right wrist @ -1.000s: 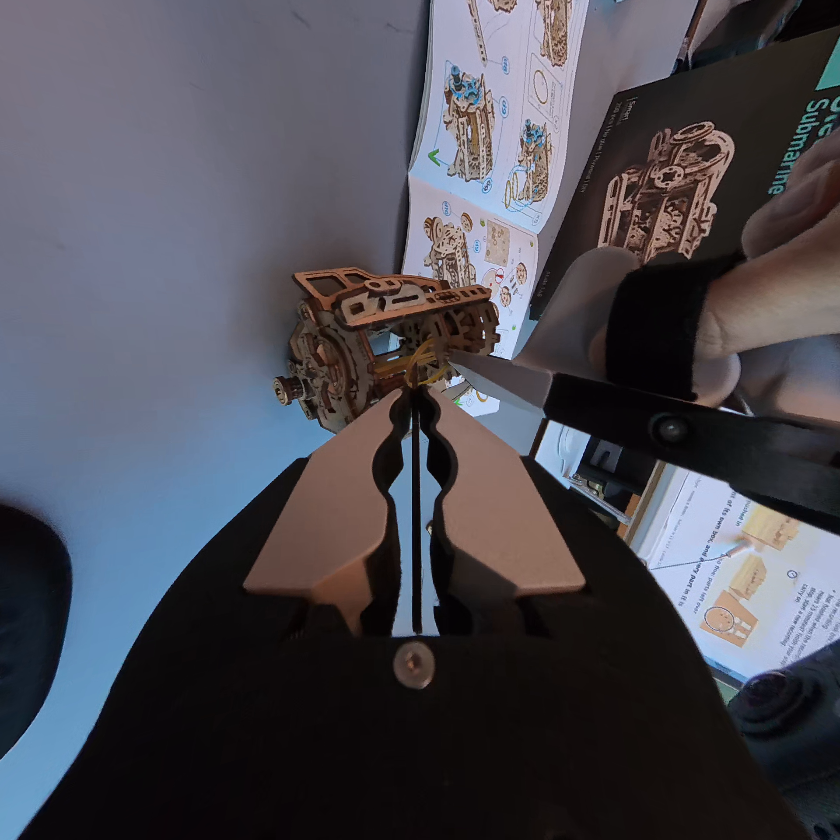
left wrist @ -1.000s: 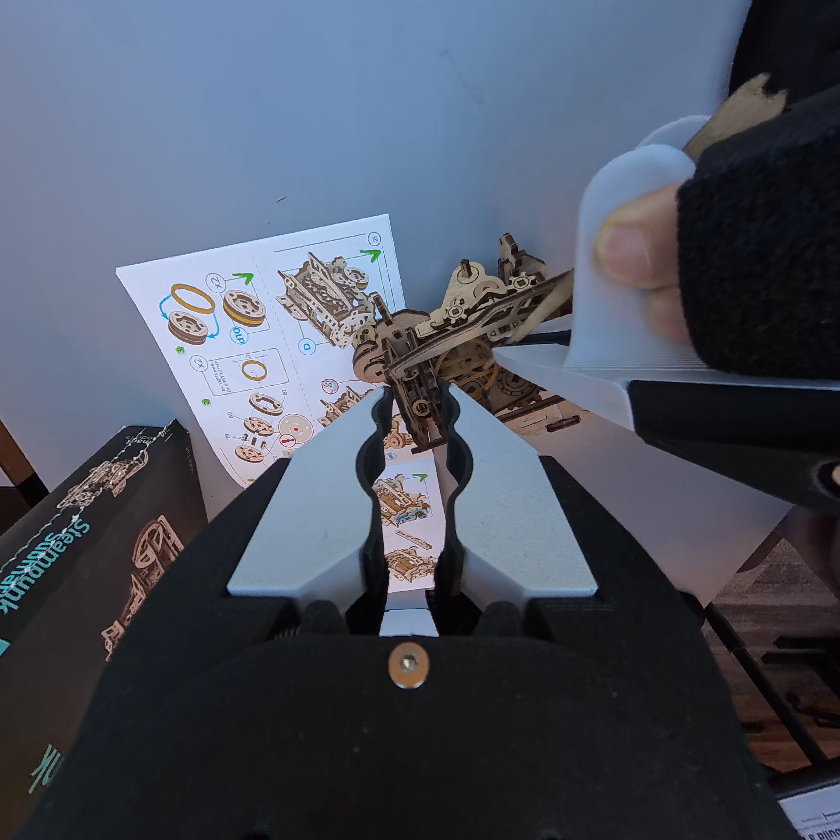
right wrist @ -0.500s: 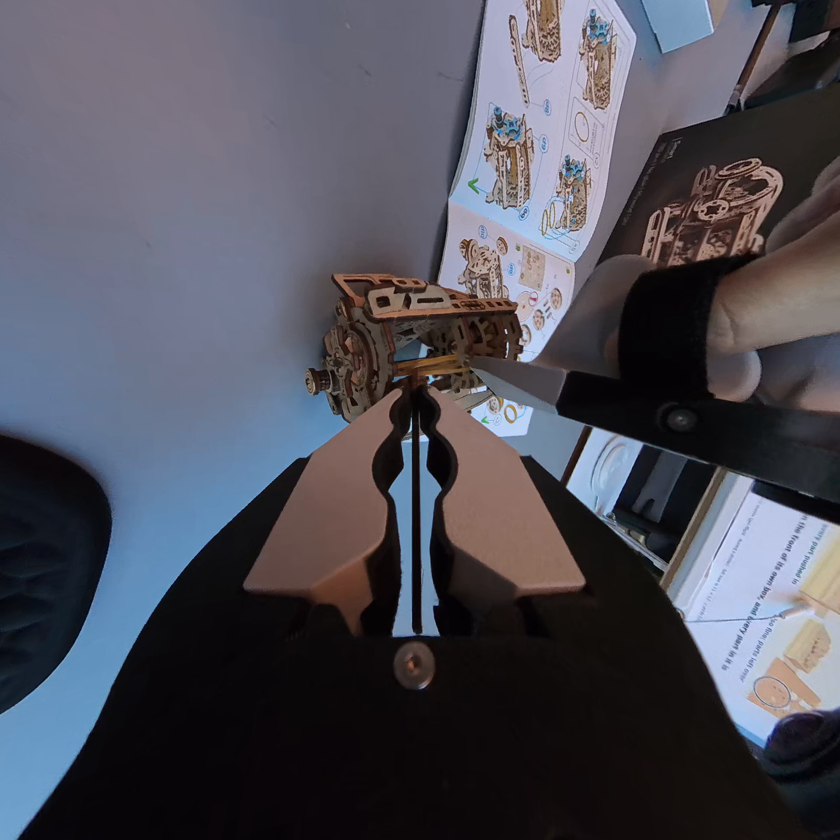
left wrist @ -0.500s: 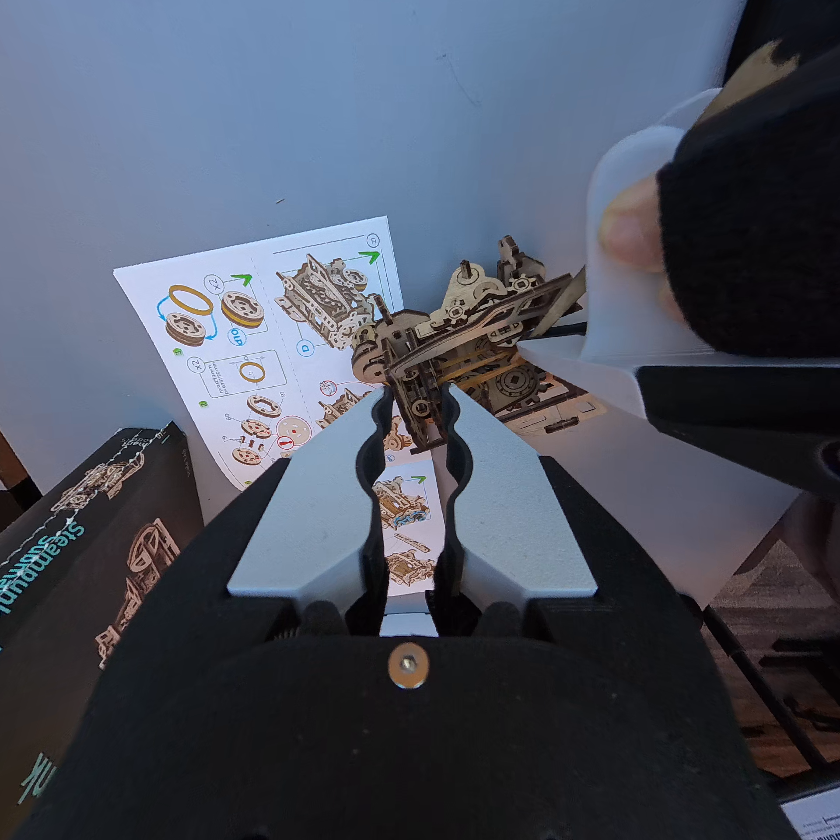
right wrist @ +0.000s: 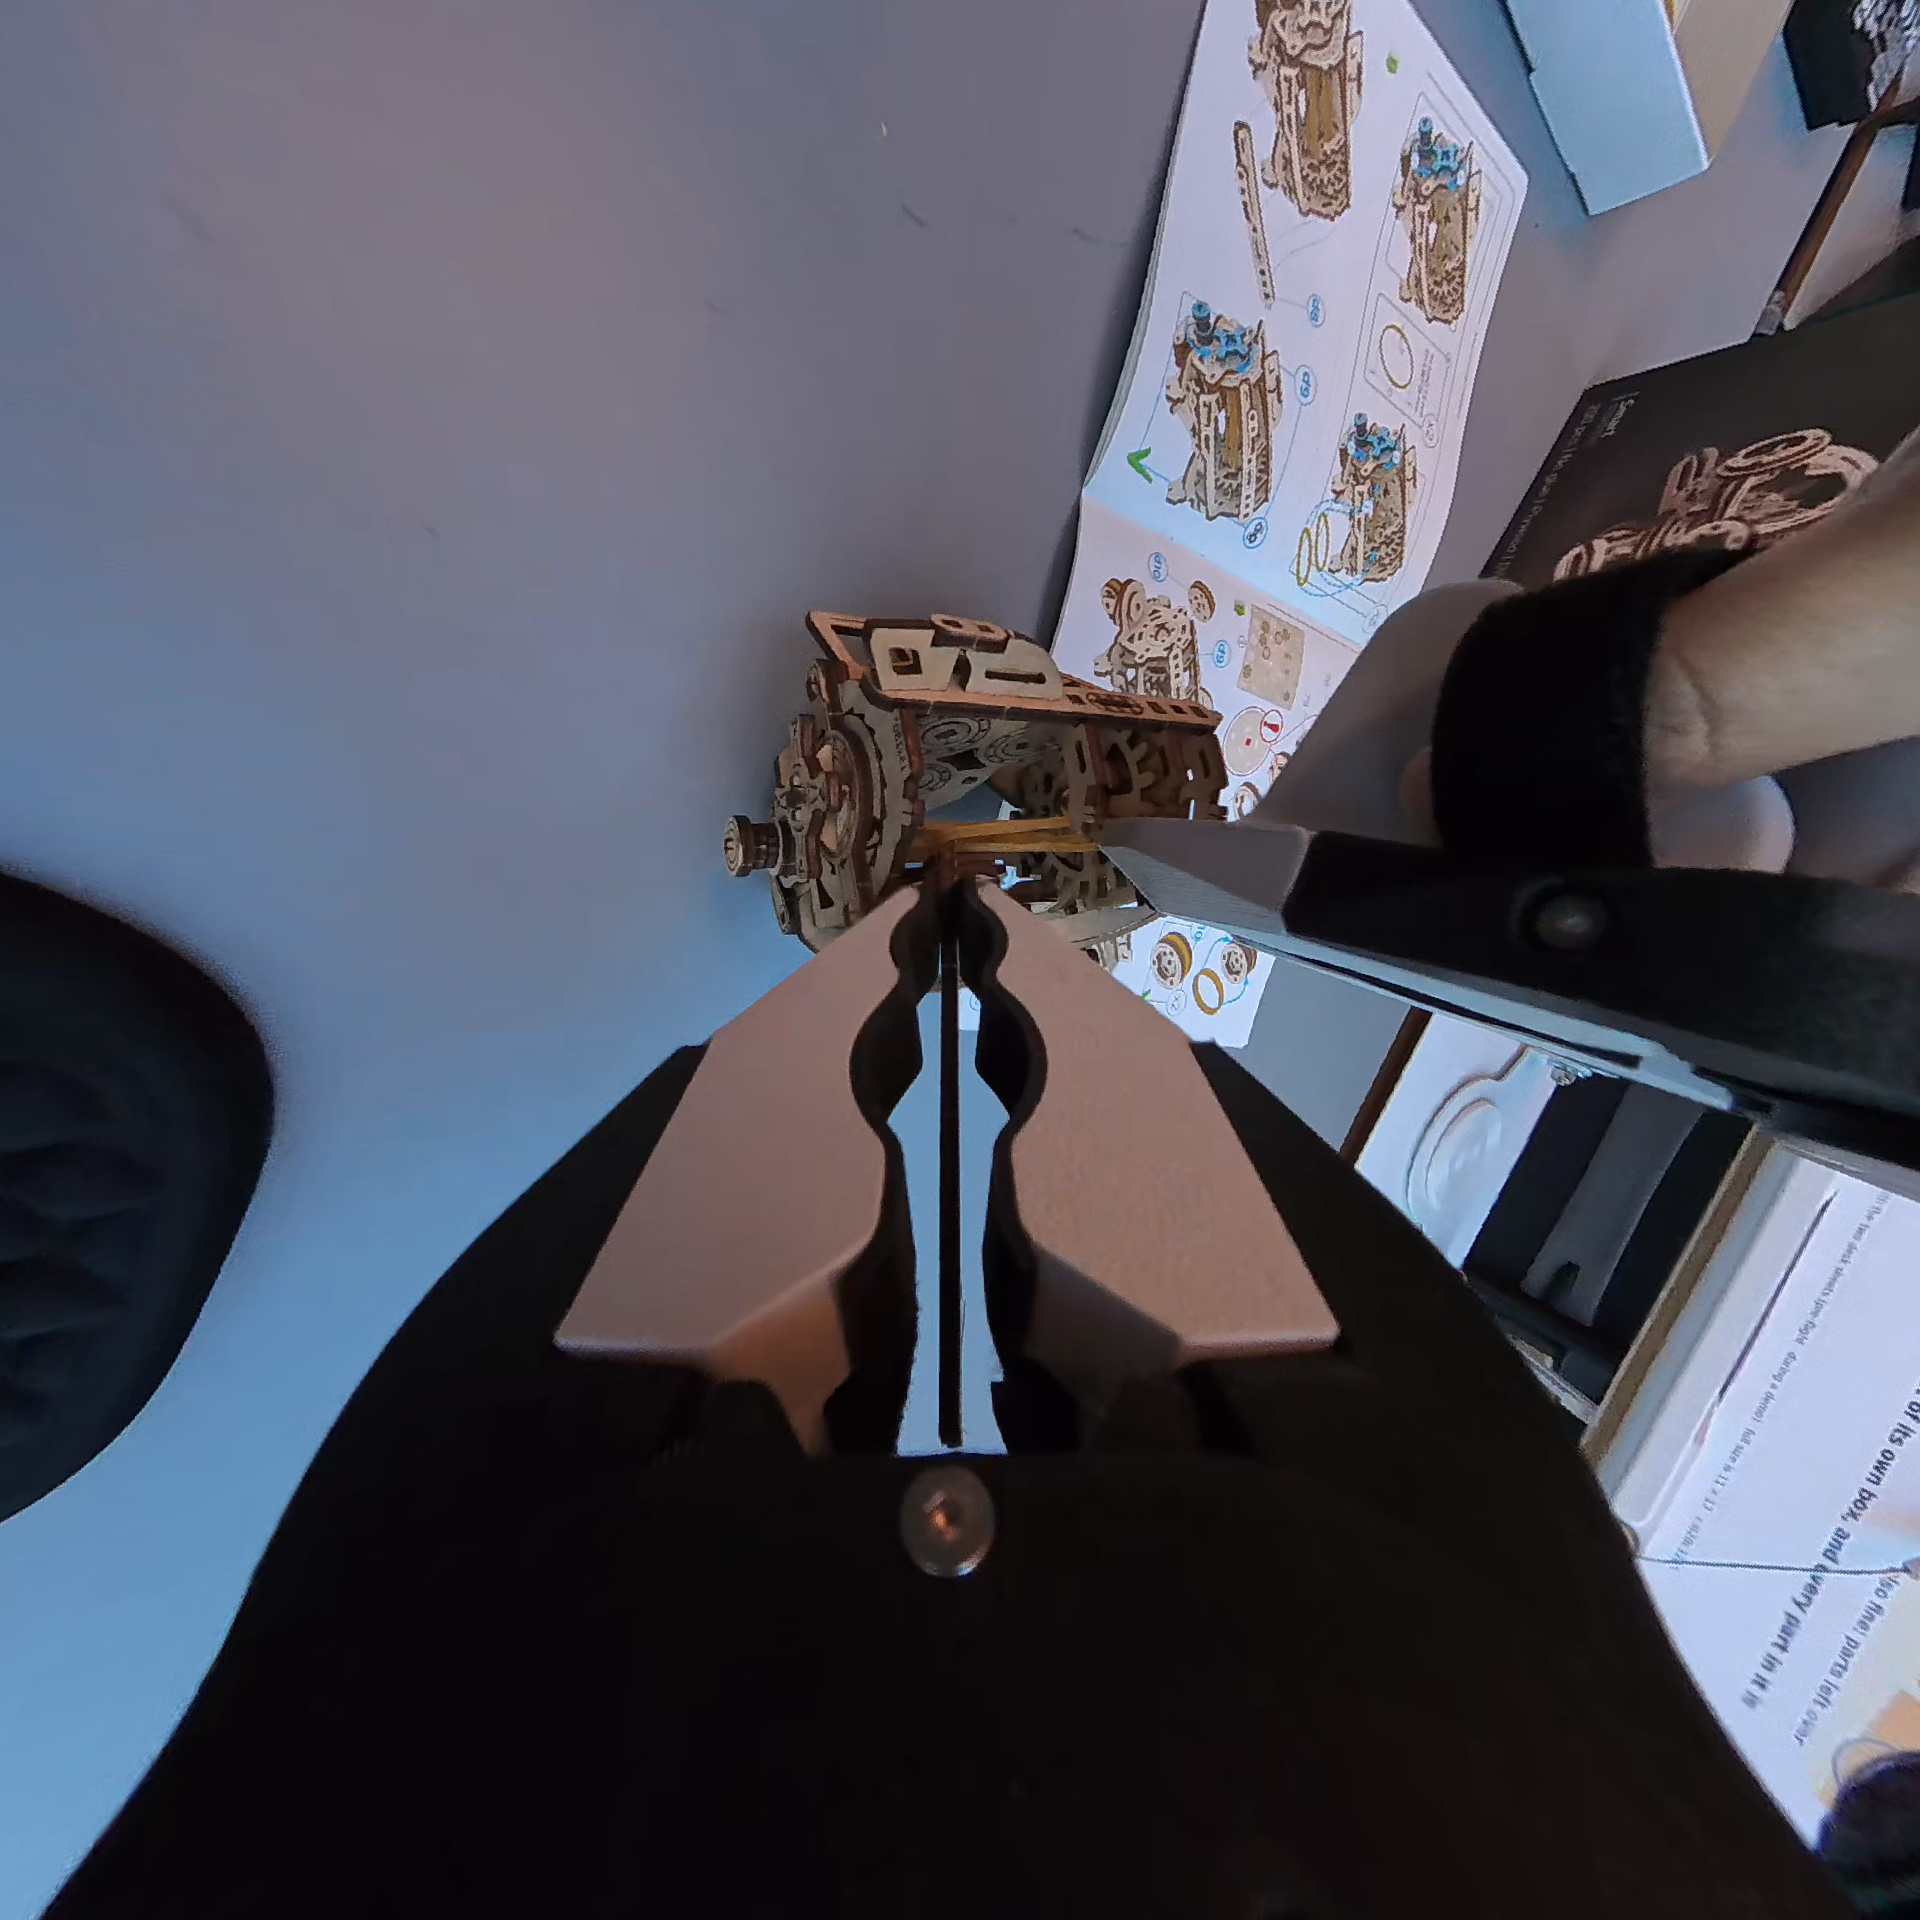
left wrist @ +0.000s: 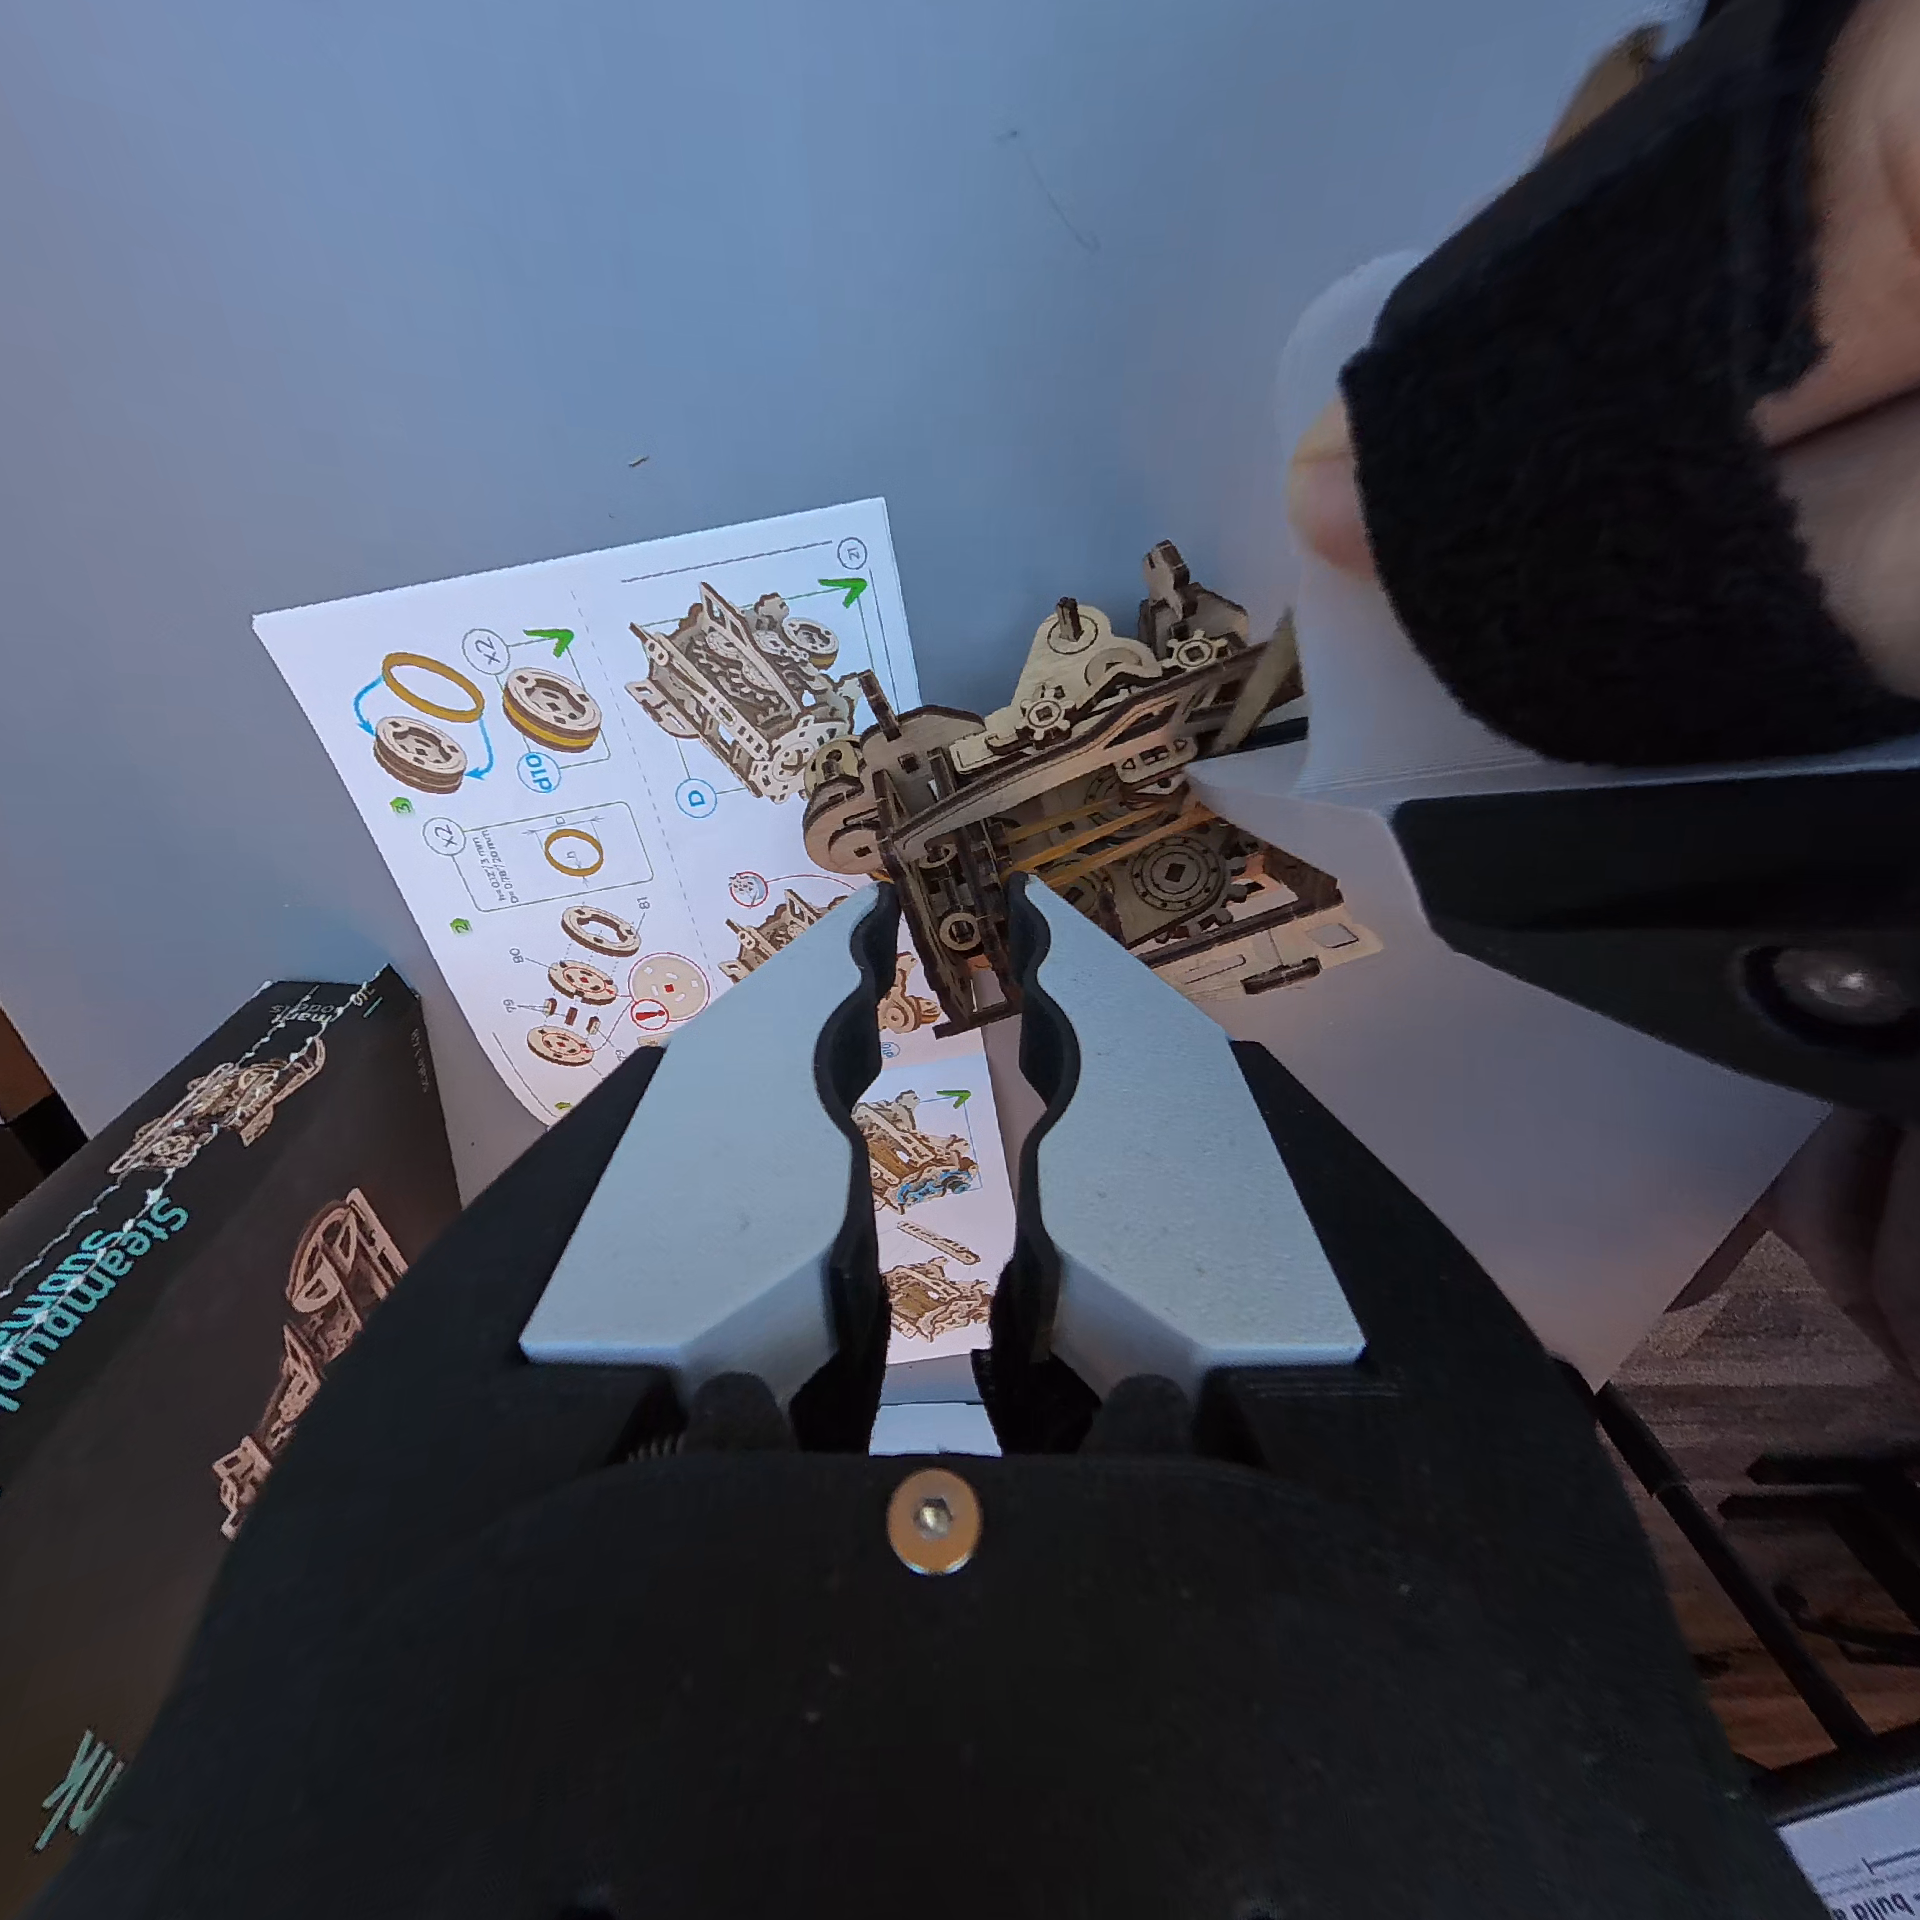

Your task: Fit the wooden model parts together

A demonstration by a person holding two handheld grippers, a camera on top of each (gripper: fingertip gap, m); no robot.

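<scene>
While the left claw (left wrist: pixel 951 914) clamps its black pads on a narrow end frame of the pale laser-cut wooden gear model (left wrist: pixel 1081 790), that model hangs just above the smooth grey-blue bench (left wrist: pixel 623 260), with yellow rubber bands (left wrist: pixel 1091 831) stretched across its middle. From the right, the right claw (right wrist: pixel 948 894) is closed on a thin dark wooden stick (right wrist: pixel 948 1143) whose tip meets the model at the bands. A hand in a black fingerless glove (left wrist: pixel 1621 468) steers that claw.

Under and behind the model lies a white instruction booklet with coloured assembly drawings (left wrist: pixel 582 769), open flat on the bench. Beside it rests a black cardboard kit box printed with a wooden model picture (left wrist: pixel 239 1195), near the bench's edge.

Beyond the edge, in the right wrist view, a white printed sheet (right wrist: pixel 1766 1455) and a pale blue-grey box (right wrist: pixel 1600 94) sit farther off, and a dark rounded shape (right wrist: pixel 104 1195) crosses the bench's left side. In the left wrist view, brownish patterned flooring (left wrist: pixel 1745 1382) shows below the bench.
</scene>
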